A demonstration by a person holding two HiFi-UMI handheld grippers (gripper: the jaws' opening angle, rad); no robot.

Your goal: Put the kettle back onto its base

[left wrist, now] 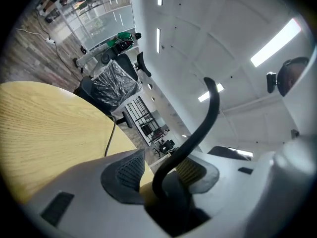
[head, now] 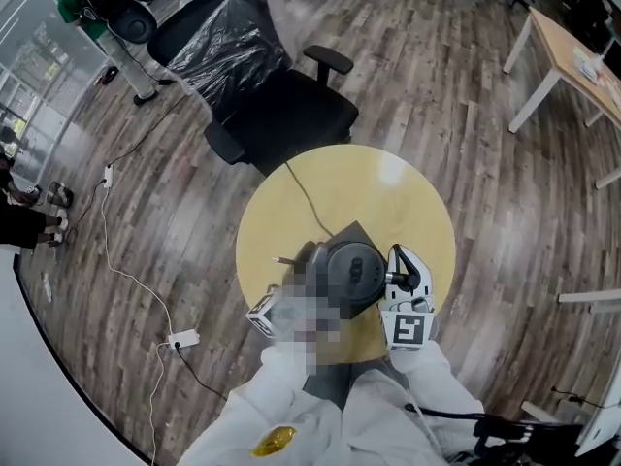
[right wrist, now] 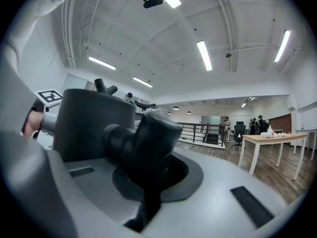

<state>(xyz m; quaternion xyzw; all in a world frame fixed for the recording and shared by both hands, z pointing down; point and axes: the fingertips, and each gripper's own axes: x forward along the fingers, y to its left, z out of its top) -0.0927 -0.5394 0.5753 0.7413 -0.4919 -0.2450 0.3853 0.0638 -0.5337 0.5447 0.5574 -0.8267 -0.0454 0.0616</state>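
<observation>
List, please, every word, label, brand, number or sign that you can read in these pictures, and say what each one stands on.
No words, brands or numbers can be read in any view.
Pattern only, no letters: the black-and-white square marker on the cube of the right gripper.
No print can be made out on the dark grey round kettle.
Too small to read: the items on the pale wooden desk.

A round yellow table (head: 388,192) stands on a plank floor (head: 194,221). A black office chair (head: 291,115) draped in plastic (head: 233,37) sits just beyond it; a power strip (head: 182,338) lies left.
</observation>
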